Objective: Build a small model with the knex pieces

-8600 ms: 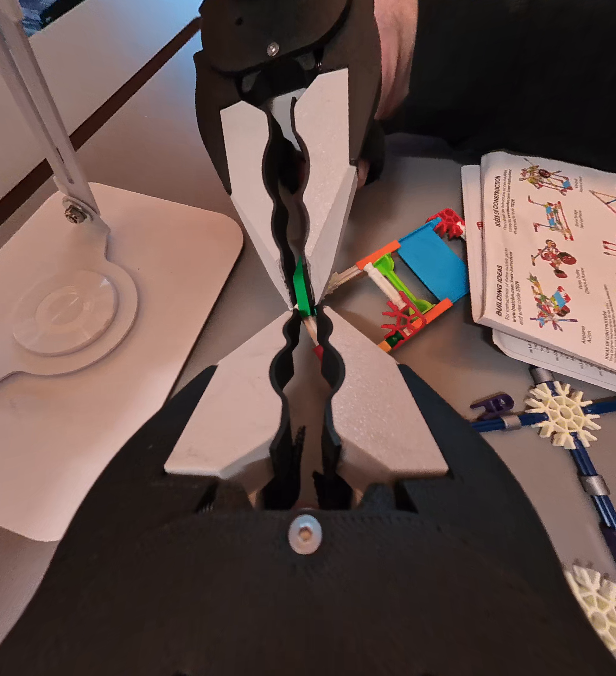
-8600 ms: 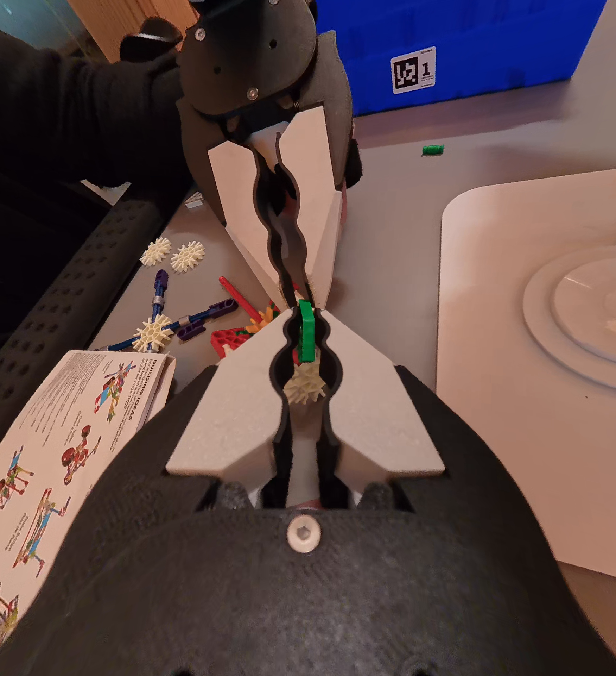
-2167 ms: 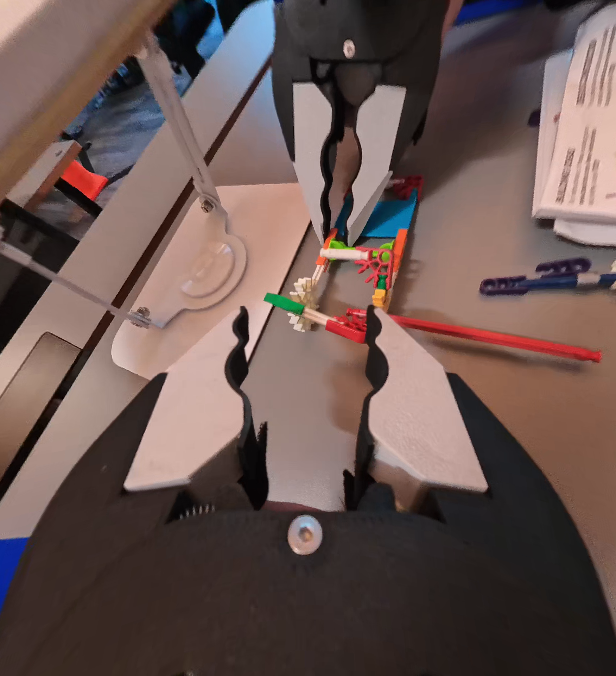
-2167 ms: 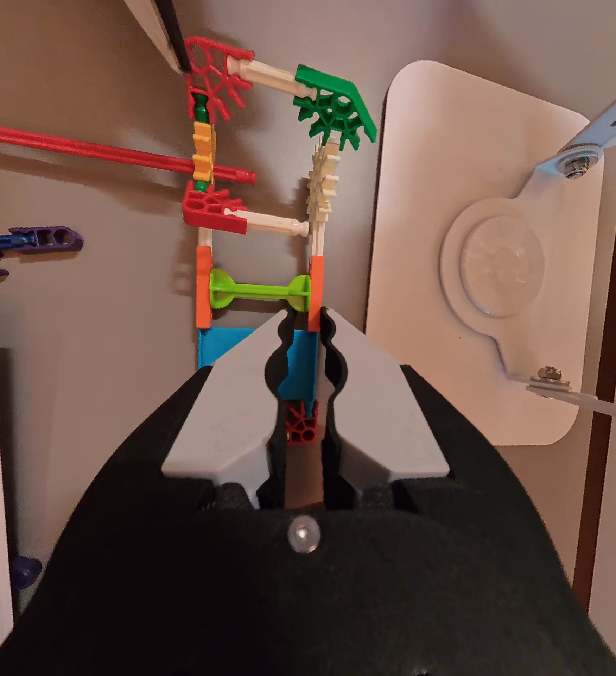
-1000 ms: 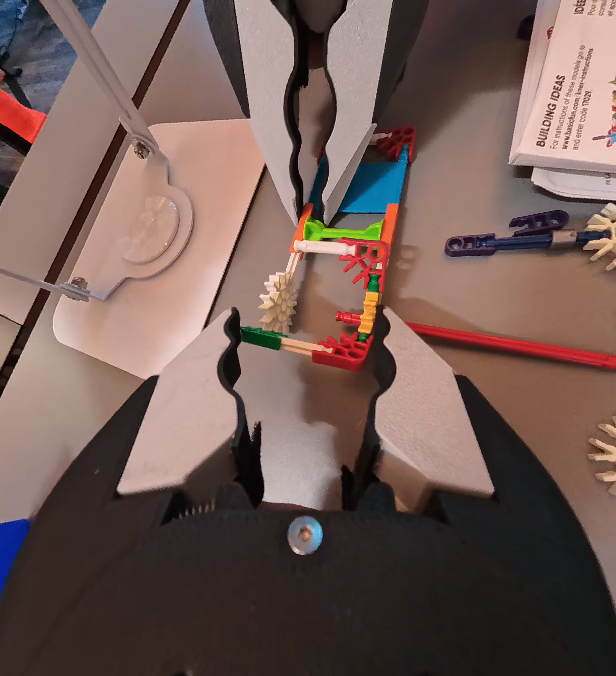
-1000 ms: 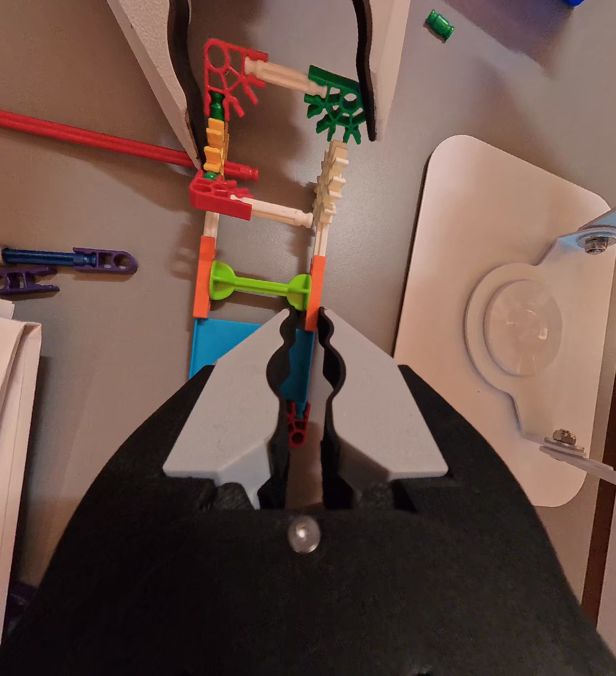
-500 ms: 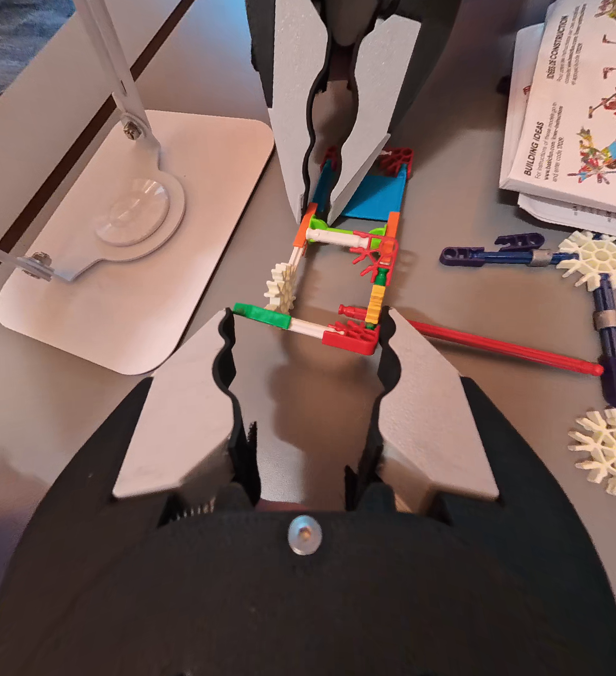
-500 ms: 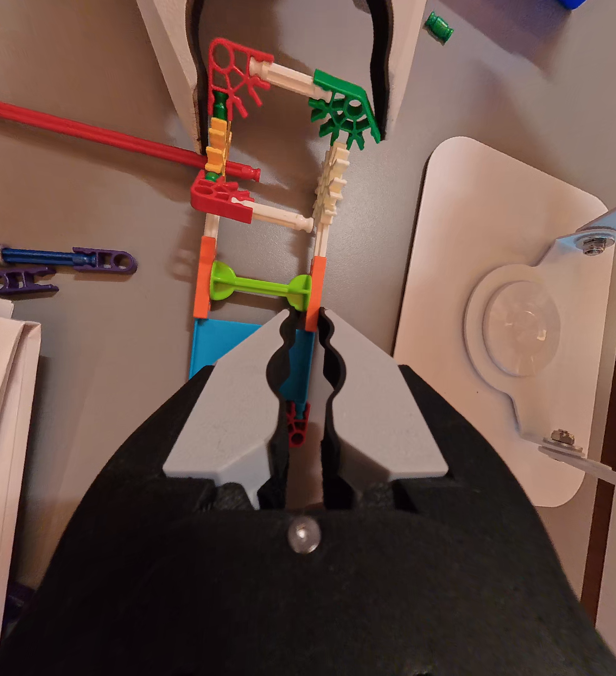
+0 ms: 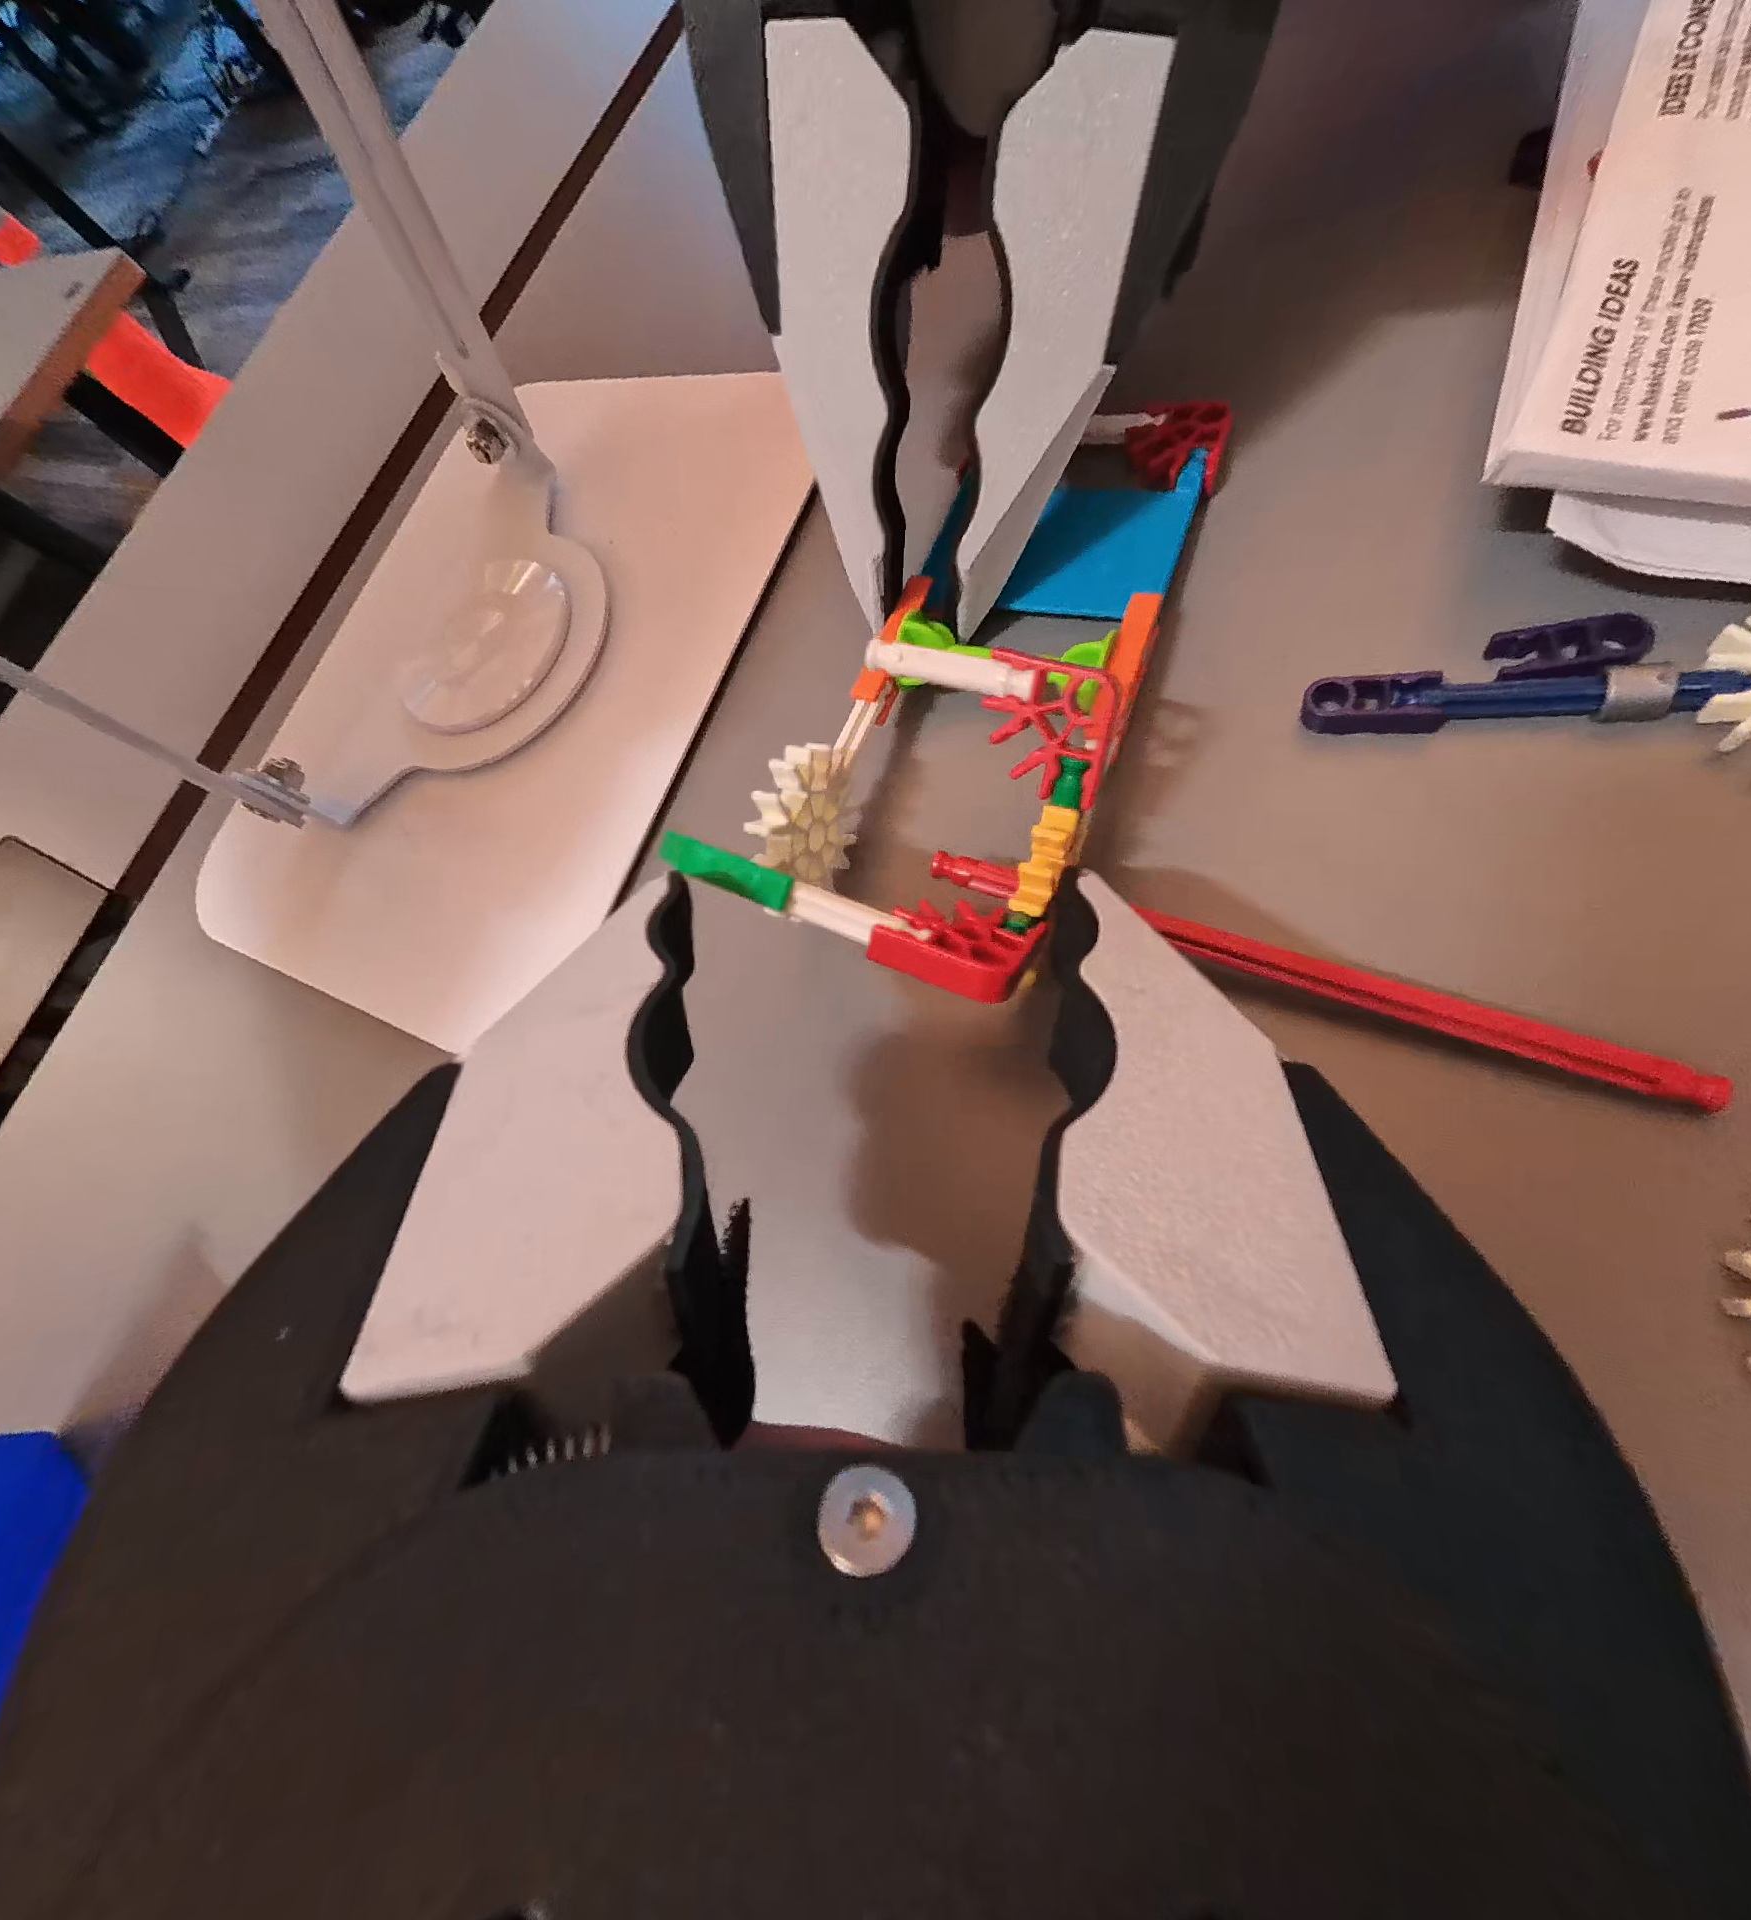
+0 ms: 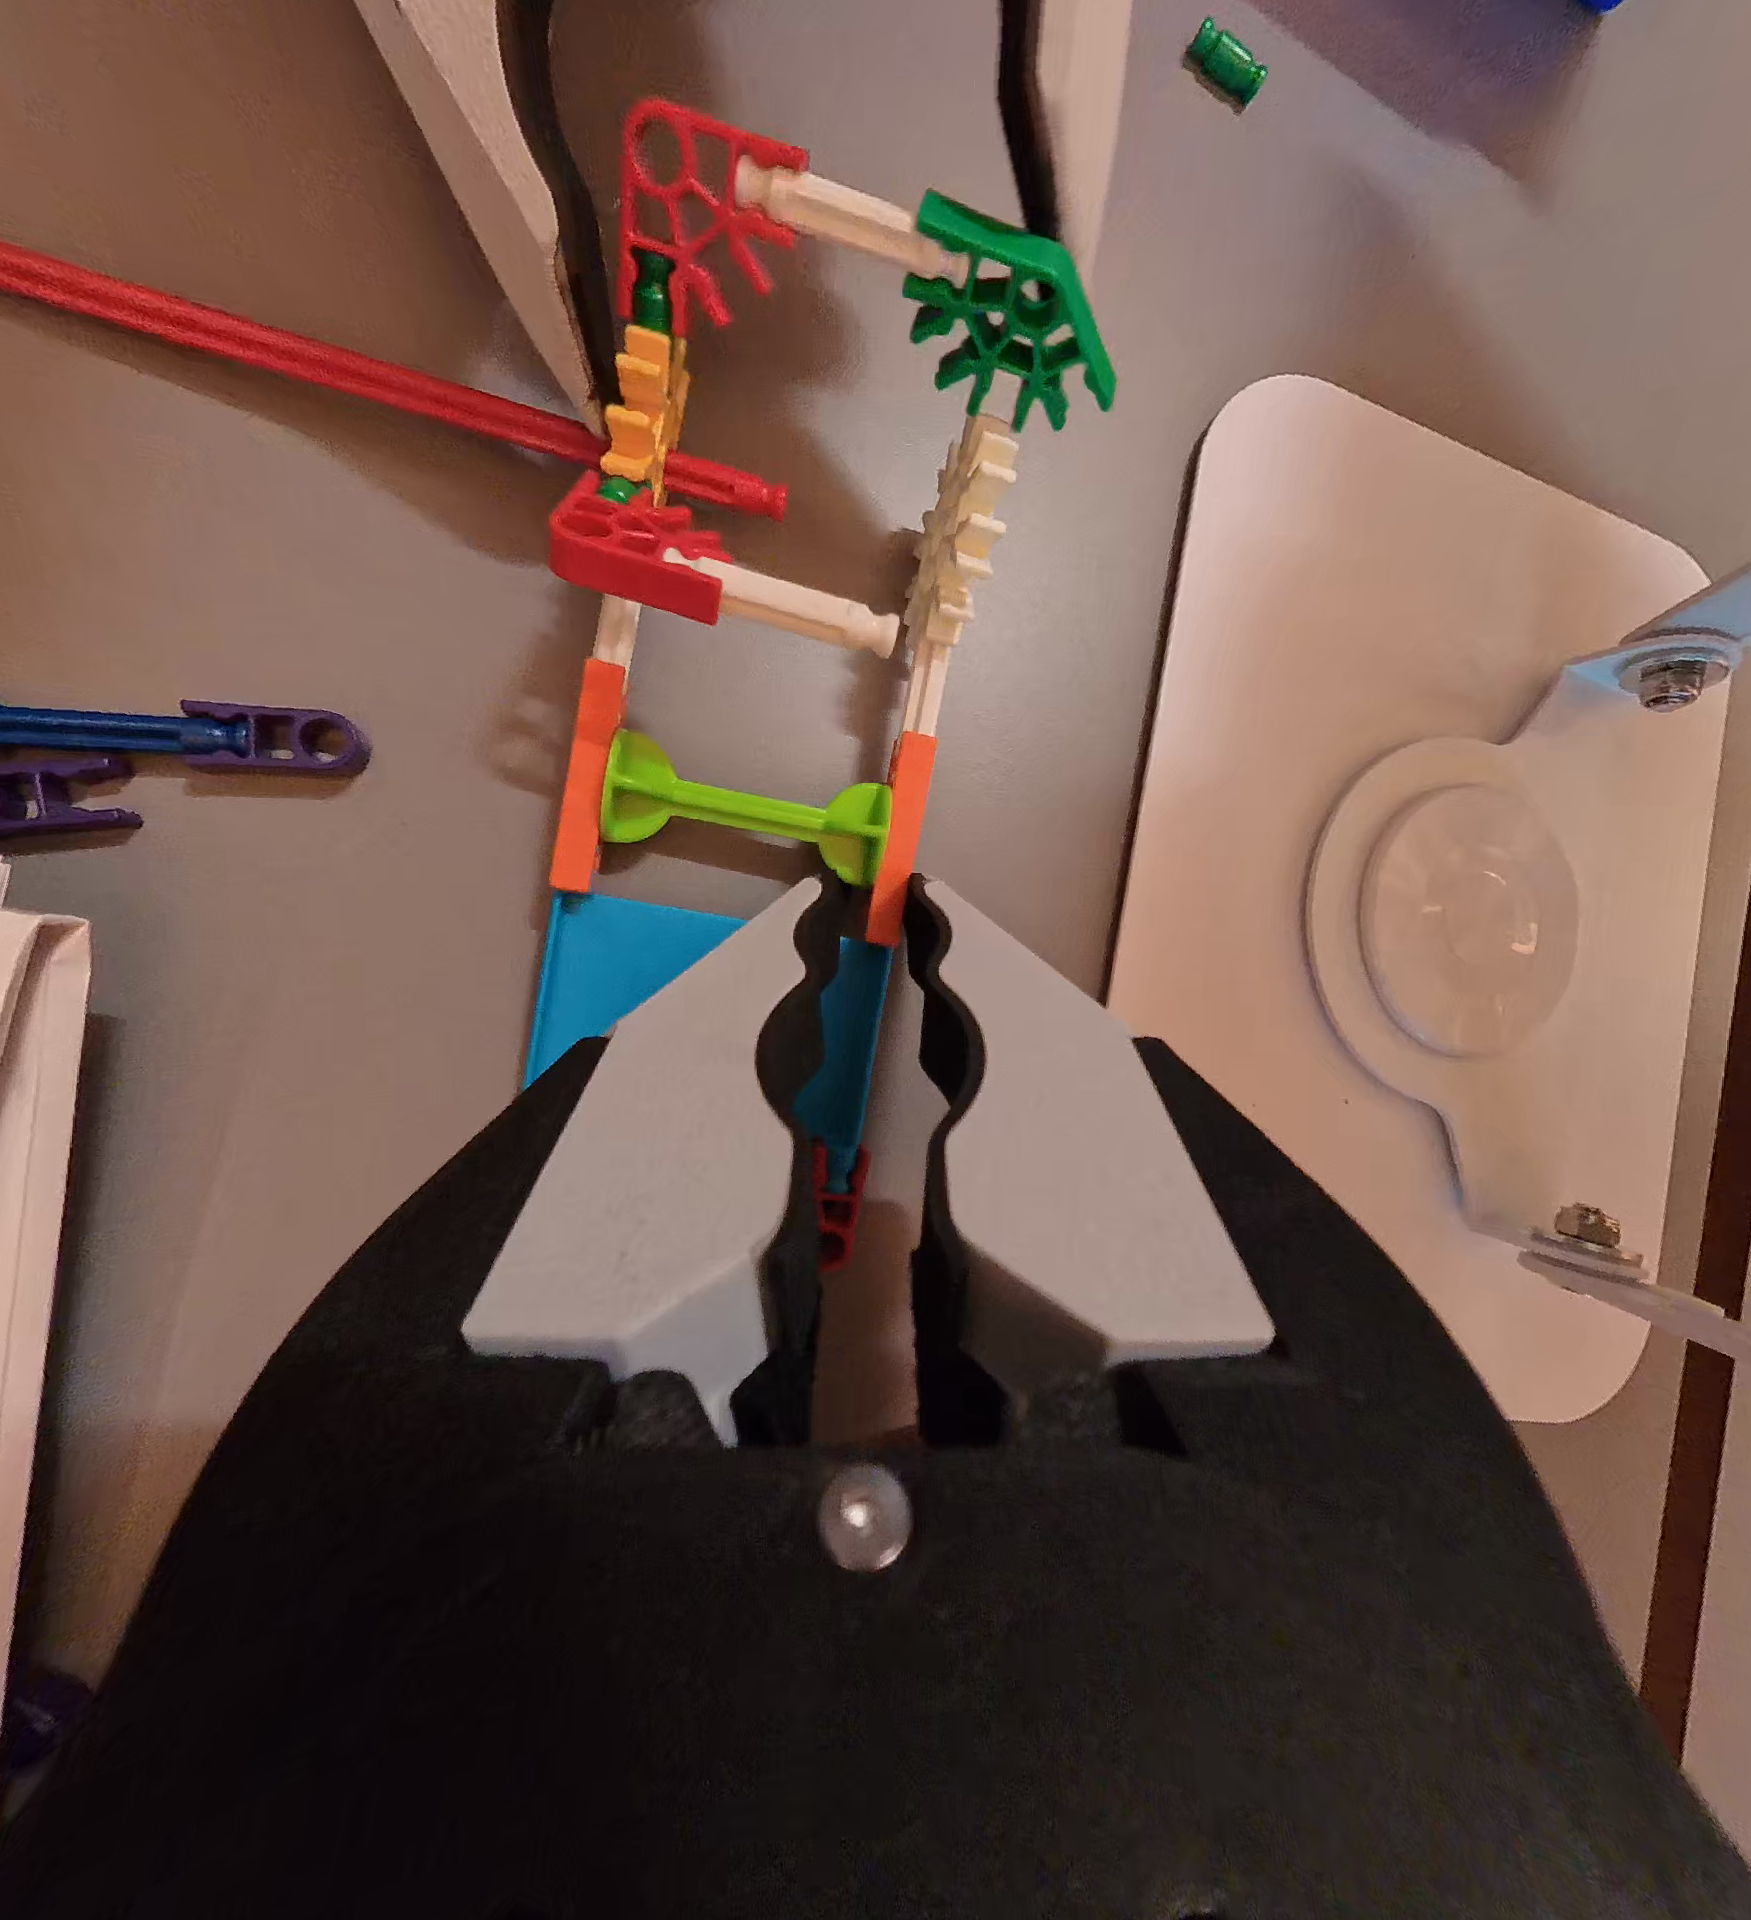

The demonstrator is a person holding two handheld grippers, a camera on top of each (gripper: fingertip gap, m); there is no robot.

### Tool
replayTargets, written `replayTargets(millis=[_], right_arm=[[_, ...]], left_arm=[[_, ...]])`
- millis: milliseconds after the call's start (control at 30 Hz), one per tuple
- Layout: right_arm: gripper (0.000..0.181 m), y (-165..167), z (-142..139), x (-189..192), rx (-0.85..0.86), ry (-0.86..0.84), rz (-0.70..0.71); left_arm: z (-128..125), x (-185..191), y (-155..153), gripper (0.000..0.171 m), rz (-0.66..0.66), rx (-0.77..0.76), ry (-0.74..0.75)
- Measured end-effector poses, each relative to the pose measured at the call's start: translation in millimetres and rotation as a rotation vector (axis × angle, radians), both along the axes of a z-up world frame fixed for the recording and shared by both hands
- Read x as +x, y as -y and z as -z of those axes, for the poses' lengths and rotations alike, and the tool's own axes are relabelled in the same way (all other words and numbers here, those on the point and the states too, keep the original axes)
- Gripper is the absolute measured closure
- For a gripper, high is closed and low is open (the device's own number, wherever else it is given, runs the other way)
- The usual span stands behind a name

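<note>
right wrist view: right tongs (image 10: 866,902) clamped on frame's orange edge (image 10: 890,847); left tongs (image 9: 866,904) spread apart.

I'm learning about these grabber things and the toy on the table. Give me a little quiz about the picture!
1. True or false: the left gripper is squeezing the toy frame.
2. Which part of the frame is the right gripper shut on? A) the green corner piece B) the orange piece on one side rail C) the long red rod
3. Fill in: the booklet lies on the grey ____.

Key
1. False. Its jaws stand wide apart, one fingertip by the green corner piece and one by the red corner piece.
2. B
3. table
</note>
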State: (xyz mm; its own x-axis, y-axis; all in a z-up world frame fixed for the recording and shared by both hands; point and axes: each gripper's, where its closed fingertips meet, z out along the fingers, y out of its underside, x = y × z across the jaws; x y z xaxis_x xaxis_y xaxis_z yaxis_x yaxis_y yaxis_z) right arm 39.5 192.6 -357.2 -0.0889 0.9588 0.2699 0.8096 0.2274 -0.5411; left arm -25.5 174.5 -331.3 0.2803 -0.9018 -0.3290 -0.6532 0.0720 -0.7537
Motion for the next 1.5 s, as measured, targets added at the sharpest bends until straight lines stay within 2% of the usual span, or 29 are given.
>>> replayTargets(millis=[167, 300, 633, 1000, 1500], right_arm=[[0.171, 1, 0, 0, -0.001, 0.003, -0.002], [0.171, 0, -1, 0, 0.002, 0.004, 0.001], [0.154, -7, -17, 5, 0.030, -0.016, 0.040], [0.154, -16, -40, 13, 0.081, -0.048, 0.078], [0.154, -18, -39, 16, 0.099, -0.033, 0.082]], left_arm=[[-2, -5, -3, 0.094, -0.022, -0.023, 0.008], [1, -8, -1, 0.097, -0.021, -0.042, -0.015], [-11, -11, 1, 0.094, -0.044, -0.037, 0.028], [-11, -10, 0, 0.092, -0.050, -0.021, 0.032], [-3, -9, -1, 0.093, -0.049, -0.008, -0.005]])
